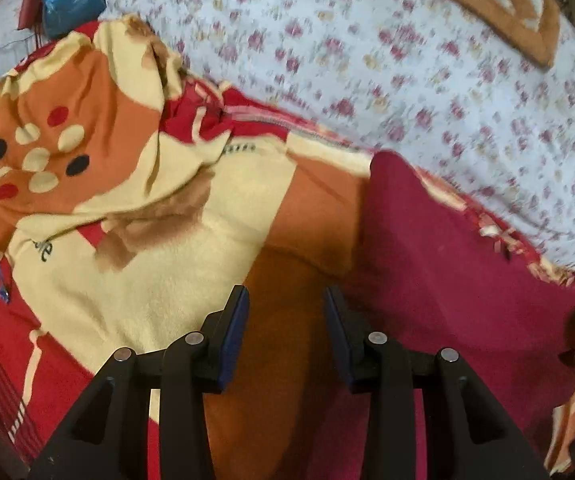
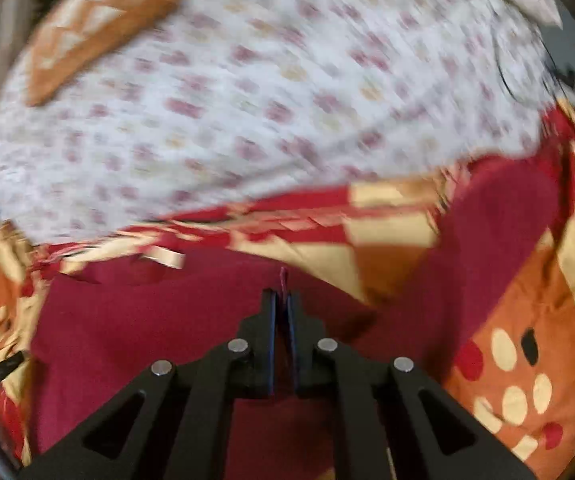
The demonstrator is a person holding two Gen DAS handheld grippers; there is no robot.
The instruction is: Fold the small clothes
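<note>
A dark red garment (image 2: 159,320) lies flat on a patterned blanket. In the right wrist view my right gripper (image 2: 282,300) is shut on a pinched fold of its upper edge, and a sliver of red cloth sticks up between the pads. In the left wrist view the same red garment (image 1: 459,264) lies to the right. My left gripper (image 1: 285,300) hovers over the orange part of the blanket just left of it, jaws apart with nothing between them.
The blanket (image 1: 191,240) is red, cream and orange with dots, bunched up at the left. Beyond it lies a white floral bedsheet (image 1: 387,60) with an orange patterned cushion (image 1: 499,4) at the far side. A blue bag (image 1: 71,0) sits at the far left.
</note>
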